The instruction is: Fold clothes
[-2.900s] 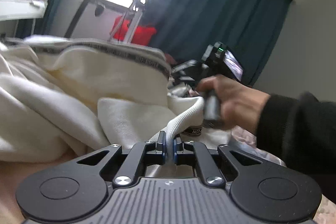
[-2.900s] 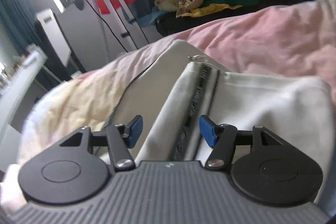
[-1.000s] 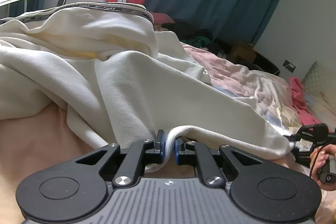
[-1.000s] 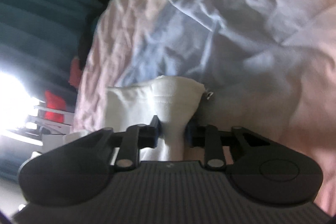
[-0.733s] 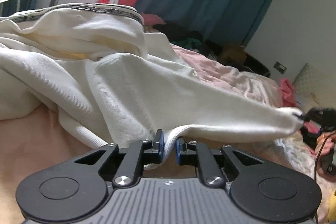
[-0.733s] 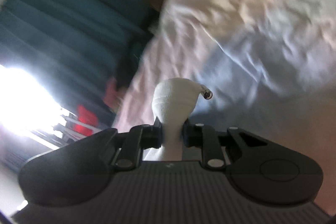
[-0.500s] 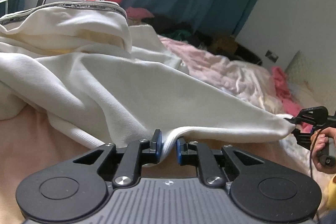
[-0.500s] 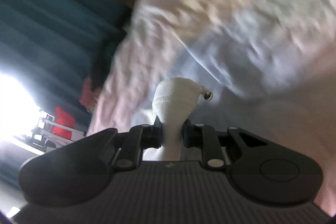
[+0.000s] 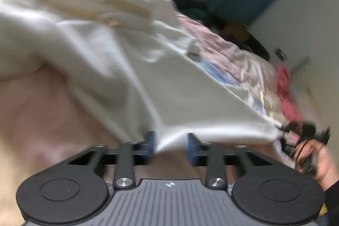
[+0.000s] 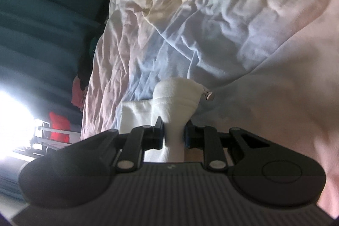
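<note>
The left claw [image 9: 170,146] has just been opening; its blue pads [image 9: 150,146] stand apart with the cream garment [image 9: 131,69] hem loose between them. The blurred cloth stretches across the bed [image 9: 38,115] to the right claw [image 9: 285,130], gripped by a hand [image 9: 317,160].

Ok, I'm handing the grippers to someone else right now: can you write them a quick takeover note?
Left gripper: jaws have just been opening; the cream garment hem lies between them, no longer pinched.
Right gripper: shut on the garment's ribbed corner, beside the zipper pull.
Garment: stretched across the pink bedding between both grippers, the rest bunched at the far left of the left wrist view.
Done: one edge pulled taut.
Left: no neat fold shows yet; regrip and fold.
</note>
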